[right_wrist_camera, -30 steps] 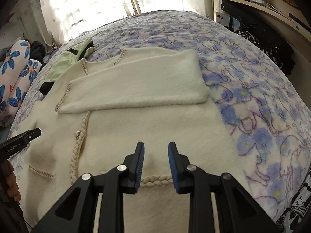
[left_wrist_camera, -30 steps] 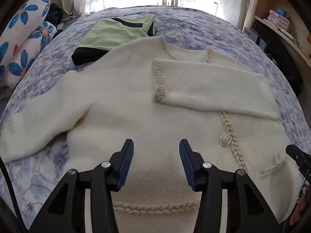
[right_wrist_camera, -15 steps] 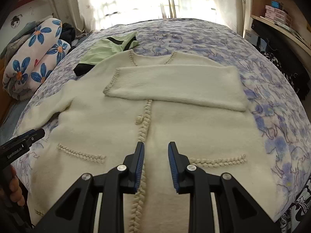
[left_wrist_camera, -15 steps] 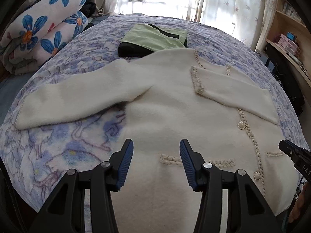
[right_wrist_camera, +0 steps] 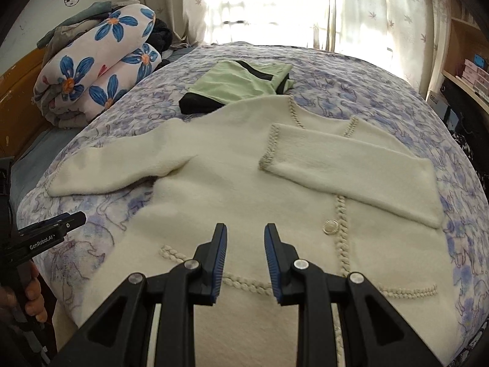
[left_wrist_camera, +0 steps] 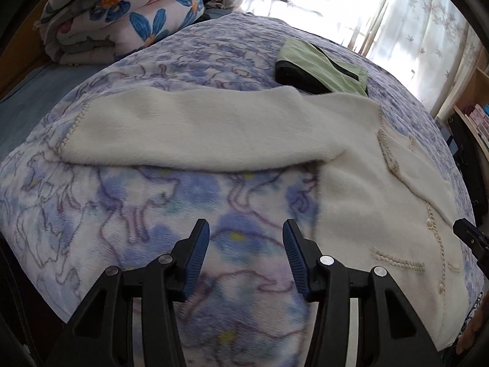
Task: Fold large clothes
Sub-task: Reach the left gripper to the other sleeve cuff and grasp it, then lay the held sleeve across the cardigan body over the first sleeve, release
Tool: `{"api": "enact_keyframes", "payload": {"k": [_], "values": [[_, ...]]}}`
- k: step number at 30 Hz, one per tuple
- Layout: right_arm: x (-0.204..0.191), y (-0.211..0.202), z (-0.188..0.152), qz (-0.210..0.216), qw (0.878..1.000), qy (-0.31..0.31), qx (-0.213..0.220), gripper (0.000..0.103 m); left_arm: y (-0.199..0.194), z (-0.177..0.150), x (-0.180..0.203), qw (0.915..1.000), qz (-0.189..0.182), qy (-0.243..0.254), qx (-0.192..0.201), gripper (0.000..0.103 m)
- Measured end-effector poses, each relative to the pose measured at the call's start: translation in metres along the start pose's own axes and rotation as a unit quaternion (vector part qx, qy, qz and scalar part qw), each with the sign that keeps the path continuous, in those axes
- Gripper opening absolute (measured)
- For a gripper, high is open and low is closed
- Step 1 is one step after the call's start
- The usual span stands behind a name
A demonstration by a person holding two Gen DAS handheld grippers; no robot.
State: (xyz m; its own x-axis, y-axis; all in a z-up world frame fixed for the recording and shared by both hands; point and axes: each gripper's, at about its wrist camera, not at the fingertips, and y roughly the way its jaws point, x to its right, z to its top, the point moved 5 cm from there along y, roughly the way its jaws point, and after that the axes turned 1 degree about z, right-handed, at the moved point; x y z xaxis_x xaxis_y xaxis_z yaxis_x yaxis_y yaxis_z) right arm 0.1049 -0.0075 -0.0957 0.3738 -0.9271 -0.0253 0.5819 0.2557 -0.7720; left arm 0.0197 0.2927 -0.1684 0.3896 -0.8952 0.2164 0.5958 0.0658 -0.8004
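A cream fleece cardigan (right_wrist_camera: 232, 189) with braided trim lies flat on the bed. Its right sleeve (right_wrist_camera: 351, 165) is folded across the chest. Its left sleeve (left_wrist_camera: 189, 134) stretches out sideways over the bedspread. My left gripper (left_wrist_camera: 246, 244) hovers open above bare blanket, just in front of that outstretched sleeve, nothing between its fingers. My right gripper (right_wrist_camera: 244, 241) hangs over the cardigan's lower front near a braided pocket line, jaws a little apart and empty. The left gripper's tip (right_wrist_camera: 73, 220) shows at the left edge of the right wrist view, a hand below it.
A blue-and-lilac patterned blanket (left_wrist_camera: 152, 214) covers the bed. A folded green and black garment (right_wrist_camera: 241, 82) lies beyond the cardigan's collar. A rolled flowered quilt (right_wrist_camera: 101, 70) sits at the bed's far left. Shelves (right_wrist_camera: 470, 70) stand on the right, curtains behind.
Both grippers have swept left across the bed. The left one went from above the cardigan's body to above bare blanket by the outstretched sleeve; the right one from the right side to the lower front.
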Motion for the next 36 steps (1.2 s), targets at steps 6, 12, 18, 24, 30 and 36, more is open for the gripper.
{"api": "enact_keyframes", "payload": {"k": [6,12,18,24,30,36], "values": [[-0.042,0.030,0.025,0.013,1.000,-0.012,0.008,0.025,0.022,0.021,-0.065,0.9977,-0.025,-0.062,0.002,0.049],[-0.079,0.063,0.044,0.029,0.999,-0.023,0.000,0.025,0.048,0.035,-0.114,0.9896,-0.071,-0.125,-0.001,0.049],[-0.110,0.089,0.052,0.043,0.998,-0.037,-0.013,0.025,0.066,0.051,-0.152,0.9734,-0.124,-0.192,0.010,0.049],[-0.121,0.106,0.042,0.052,0.997,-0.037,-0.033,0.025,0.081,0.062,-0.179,0.9565,-0.148,-0.250,0.026,0.048],[-0.106,0.111,0.030,0.052,0.997,-0.014,-0.053,0.025,0.100,0.074,-0.183,0.9547,-0.106,-0.277,0.025,0.015],[-0.077,0.102,0.025,0.051,0.997,0.015,-0.051,0.025,0.080,0.092,-0.155,0.9651,-0.051,-0.248,0.066,0.007]]}}
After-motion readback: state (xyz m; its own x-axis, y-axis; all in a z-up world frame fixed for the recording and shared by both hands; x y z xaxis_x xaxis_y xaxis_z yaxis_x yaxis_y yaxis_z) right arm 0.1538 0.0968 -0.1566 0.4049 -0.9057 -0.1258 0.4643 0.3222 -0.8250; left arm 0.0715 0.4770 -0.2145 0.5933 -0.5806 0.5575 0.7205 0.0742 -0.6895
